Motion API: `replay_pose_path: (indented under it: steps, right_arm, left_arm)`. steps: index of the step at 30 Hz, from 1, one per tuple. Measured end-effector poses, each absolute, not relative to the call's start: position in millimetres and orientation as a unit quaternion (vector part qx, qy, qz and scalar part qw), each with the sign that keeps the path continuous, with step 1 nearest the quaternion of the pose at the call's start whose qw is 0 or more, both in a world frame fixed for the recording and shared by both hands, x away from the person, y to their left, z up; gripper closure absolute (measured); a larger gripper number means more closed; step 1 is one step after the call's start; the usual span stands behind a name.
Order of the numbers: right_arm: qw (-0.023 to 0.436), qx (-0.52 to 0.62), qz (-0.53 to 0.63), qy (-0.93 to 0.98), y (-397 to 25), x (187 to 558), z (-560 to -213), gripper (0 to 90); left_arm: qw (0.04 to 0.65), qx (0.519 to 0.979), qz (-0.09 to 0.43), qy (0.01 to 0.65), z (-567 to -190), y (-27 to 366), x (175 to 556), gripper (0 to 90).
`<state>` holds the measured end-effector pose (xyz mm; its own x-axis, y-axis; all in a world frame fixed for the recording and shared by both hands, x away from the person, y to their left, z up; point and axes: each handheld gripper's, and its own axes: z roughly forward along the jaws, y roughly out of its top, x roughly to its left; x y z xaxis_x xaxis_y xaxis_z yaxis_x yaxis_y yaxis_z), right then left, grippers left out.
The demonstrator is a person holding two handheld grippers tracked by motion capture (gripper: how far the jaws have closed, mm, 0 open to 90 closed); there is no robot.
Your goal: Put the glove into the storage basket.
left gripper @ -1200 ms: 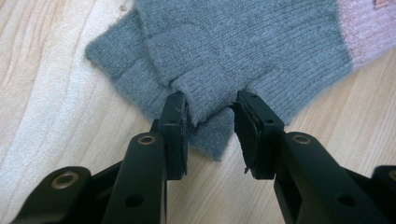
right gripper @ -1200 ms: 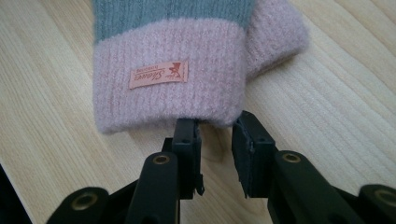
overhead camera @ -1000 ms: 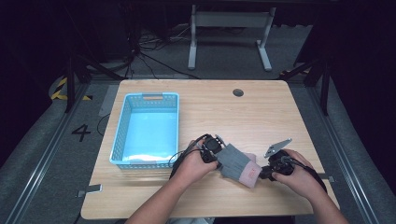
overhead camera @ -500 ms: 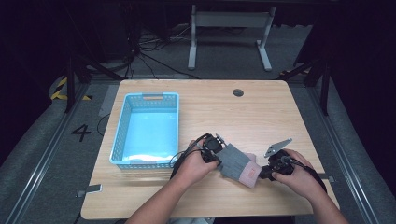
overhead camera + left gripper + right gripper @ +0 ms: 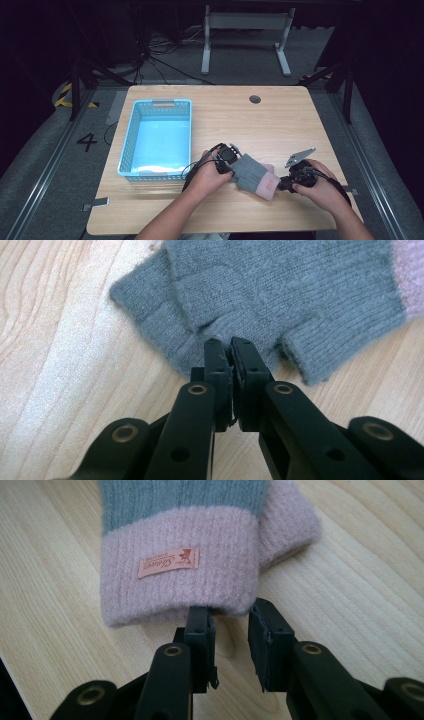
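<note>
High view: a grey knitted glove point(image 5: 248, 171) with a pink cuff point(image 5: 268, 185) lies flat on the wooden table point(image 5: 280, 120), near its front edge, stretched between the two hand-held grippers. The left gripper point(image 5: 231, 162) meets the glove at its grey finger end, while the right gripper point(image 5: 284, 184) sits at the pink cuff end, with the grey three-cornered plate on top of it angled up and away from the person. A light-blue plastic basket point(image 5: 129, 150) stands on the table to the left of the glove, a short way apart from the left hand point(image 5: 210, 174).

Left gripper view: the left gripper point(image 5: 231, 347) has its black jaws pressed almost together, their tips set at the edge of the glove point(image 5: 280, 285) in the notch between two short grey finger stubs; a thin bit of knit appears caught between them, though how much is hard to tell. The glove spreads away above the jaws, its pink band showing at the far right edge.

Right gripper view: the right gripper point(image 5: 232, 617) holds its jaws spread apart, the tips just under the lower hem of the pink cuff point(image 5: 180, 580), touching or nearly touching it without clamping it. A small orange label point(image 5: 169, 562) is sewn on the cuff, directly above the left jaw.
</note>
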<state>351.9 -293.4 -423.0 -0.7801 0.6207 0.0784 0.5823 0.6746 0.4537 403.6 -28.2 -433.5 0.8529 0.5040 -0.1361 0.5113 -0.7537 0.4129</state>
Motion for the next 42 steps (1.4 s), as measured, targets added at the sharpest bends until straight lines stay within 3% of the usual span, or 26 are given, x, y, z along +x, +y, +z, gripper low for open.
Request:
replay_pose_path:
  steps: [3,9,26,42]
  right_arm:
    - [0.048,0.325,0.237,0.914,-293,352,-422,72.9]
    - [0.061,0.325,0.238,0.913,-291,351,-418,85.3]
    - [0.071,0.337,0.28,0.896,-297,353,-391,86.4]
    - [0.093,0.35,0.29,0.886,-289,376,-392,86.7]
  left_arm:
    - [0.218,0.939,-0.002,0.267,-433,-30,402,87.7]
    - [0.22,0.941,0.009,0.258,-429,-30,399,88.3]
    - [0.265,0.926,-0.001,0.268,-407,-11,384,88.4]
    - [0.271,0.924,-0.004,0.268,-404,-5,371,88.4]
